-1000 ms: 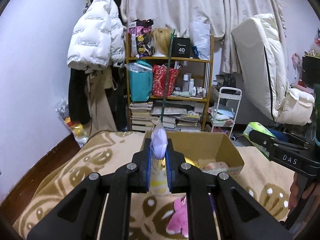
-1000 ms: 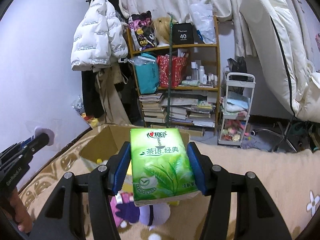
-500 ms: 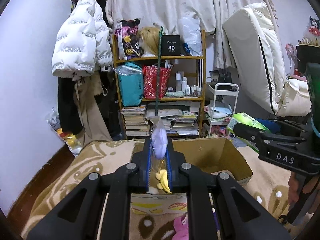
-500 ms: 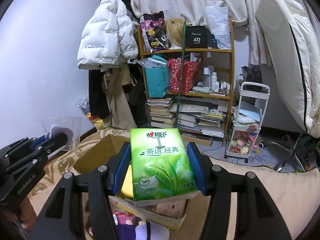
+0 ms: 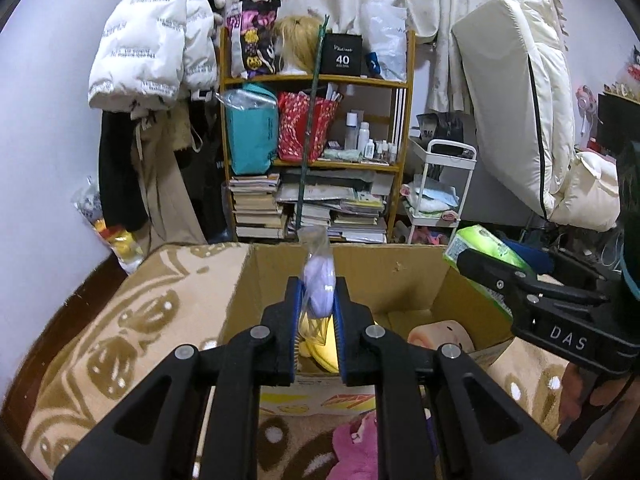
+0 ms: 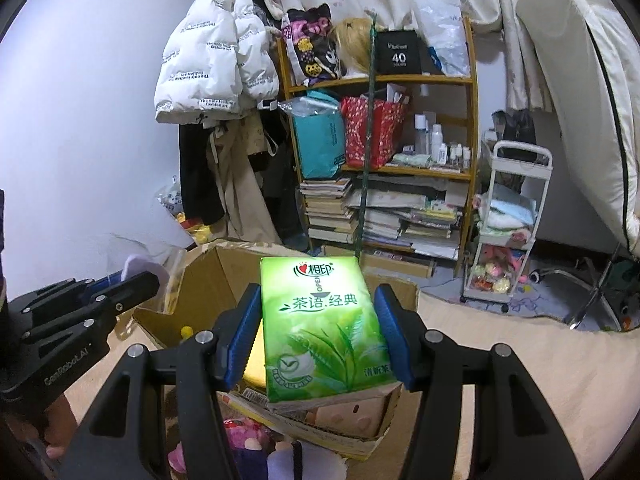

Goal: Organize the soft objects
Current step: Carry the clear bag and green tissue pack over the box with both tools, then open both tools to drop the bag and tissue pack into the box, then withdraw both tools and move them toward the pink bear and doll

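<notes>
My left gripper is shut on a lilac soft item in a clear plastic wrapper and holds it over the open cardboard box. My right gripper is shut on a green tissue pack and holds it above the same box. The pack and right gripper also show in the left wrist view at the box's right rim. Inside the box lie a yellow soft thing and a peach plush.
A pink plush lies on the patterned beige blanket in front of the box. Beyond stand a wooden shelf with books and bags, a white trolley, hanging coats and a leaning white mattress.
Both grippers have moved forward with their loads. The box has come closer and now lies right under both of them. The holds are unchanged.
</notes>
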A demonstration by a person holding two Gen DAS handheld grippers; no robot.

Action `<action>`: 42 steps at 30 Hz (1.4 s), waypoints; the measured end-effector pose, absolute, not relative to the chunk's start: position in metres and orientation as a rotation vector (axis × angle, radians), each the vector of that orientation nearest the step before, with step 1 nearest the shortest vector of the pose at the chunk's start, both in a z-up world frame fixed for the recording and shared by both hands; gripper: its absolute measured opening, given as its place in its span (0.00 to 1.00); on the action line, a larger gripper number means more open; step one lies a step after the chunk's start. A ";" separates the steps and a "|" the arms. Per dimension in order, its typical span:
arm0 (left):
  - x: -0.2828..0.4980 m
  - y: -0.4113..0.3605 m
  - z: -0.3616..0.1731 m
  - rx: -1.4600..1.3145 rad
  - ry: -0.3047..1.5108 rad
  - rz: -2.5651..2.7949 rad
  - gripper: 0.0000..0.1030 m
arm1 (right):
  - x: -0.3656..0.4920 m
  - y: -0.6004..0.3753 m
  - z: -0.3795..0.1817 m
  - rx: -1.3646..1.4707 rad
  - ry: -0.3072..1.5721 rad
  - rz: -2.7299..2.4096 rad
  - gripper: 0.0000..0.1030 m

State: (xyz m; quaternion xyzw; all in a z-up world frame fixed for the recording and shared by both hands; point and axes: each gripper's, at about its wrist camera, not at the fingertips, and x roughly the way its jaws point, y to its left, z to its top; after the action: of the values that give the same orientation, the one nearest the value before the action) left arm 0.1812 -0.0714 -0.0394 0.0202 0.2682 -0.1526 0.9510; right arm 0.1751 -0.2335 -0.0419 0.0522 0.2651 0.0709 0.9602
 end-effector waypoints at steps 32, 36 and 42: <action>0.151 -0.023 -0.030 -0.028 0.644 -0.217 0.95 | 0.141 -0.241 -0.026 0.183 0.539 0.123 1.00; 0.141 -0.015 -0.028 -0.035 0.672 -0.213 0.95 | 0.128 -0.239 -0.028 0.176 0.565 0.135 1.00; 0.122 -0.015 -0.020 0.028 0.676 -0.206 0.95 | 0.105 -0.234 -0.028 0.152 0.587 0.142 1.00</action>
State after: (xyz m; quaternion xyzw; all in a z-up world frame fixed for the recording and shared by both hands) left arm 0.1221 -0.0145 -0.0199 0.0136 0.3308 -0.1008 0.9382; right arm 0.1047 -0.2345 -0.0284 0.0747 0.2889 0.0697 0.9519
